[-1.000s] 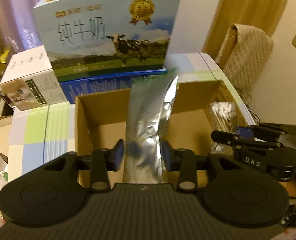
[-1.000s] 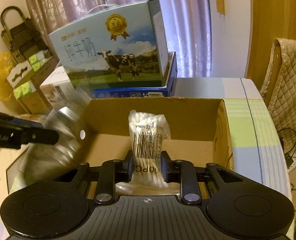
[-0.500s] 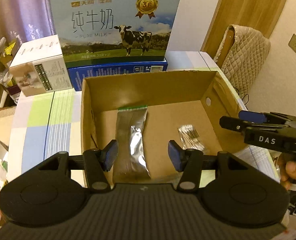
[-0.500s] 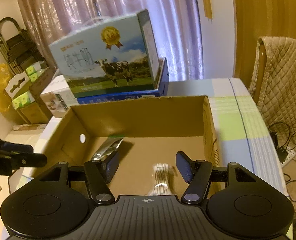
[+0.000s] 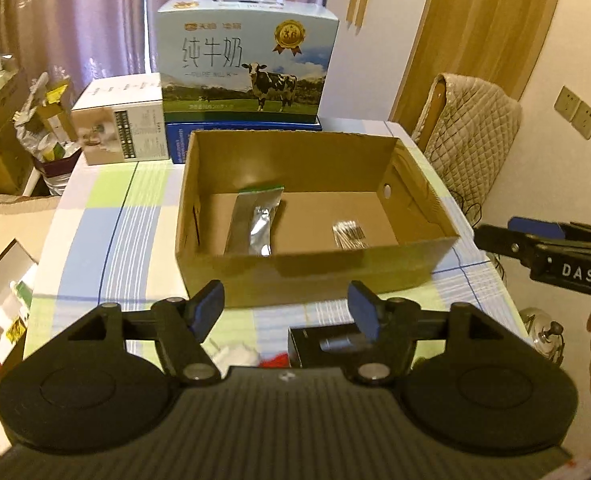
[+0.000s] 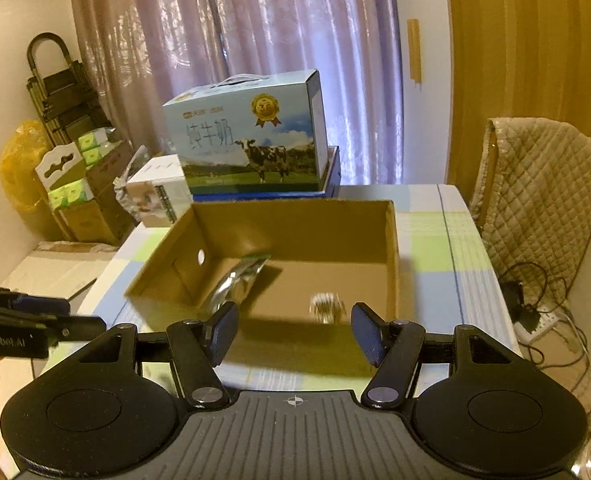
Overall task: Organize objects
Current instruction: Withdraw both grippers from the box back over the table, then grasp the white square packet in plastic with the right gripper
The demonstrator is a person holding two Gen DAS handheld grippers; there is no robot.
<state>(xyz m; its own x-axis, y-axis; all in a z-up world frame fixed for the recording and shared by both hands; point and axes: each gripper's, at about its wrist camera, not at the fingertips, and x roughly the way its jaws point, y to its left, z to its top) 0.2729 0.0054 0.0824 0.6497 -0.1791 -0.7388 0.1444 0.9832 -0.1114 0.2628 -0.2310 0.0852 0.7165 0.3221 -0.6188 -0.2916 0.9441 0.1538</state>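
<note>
Left wrist view shows the left tool [image 5: 285, 312] with its fingers spread wide and empty, hovering near the front wall of the cardboard box [image 5: 319, 276]; the right tool [image 6: 293, 334] is likewise apart and holds nothing. Inside the box lie a silver foil pouch [image 5: 255, 220] with a green top edge, towards the left, and a small clear bag of cotton swabs [image 5: 349, 234] towards the right, the two well apart. Both look light and soft: the foil is likely slick and will crumple, so a pinch across its flat middle or its sealed edge would suit best, while the swab bag should give under pressure and is best taken around its waist. Just below the left tool, on the tabletop, sit a small black box [image 5: 327, 344], which looks stiff and would take a firm squeeze across its short sides, and some white and red bits too hidden to name. A checked cloth [image 5: 111, 216] covers the tabletop; a milk carton case [image 5: 247, 64] and a white box [image 5: 123, 120] stand behind, with a quilted chair [image 6: 543, 200] to the right and curtains [image 6: 231, 40] beyond.
</note>
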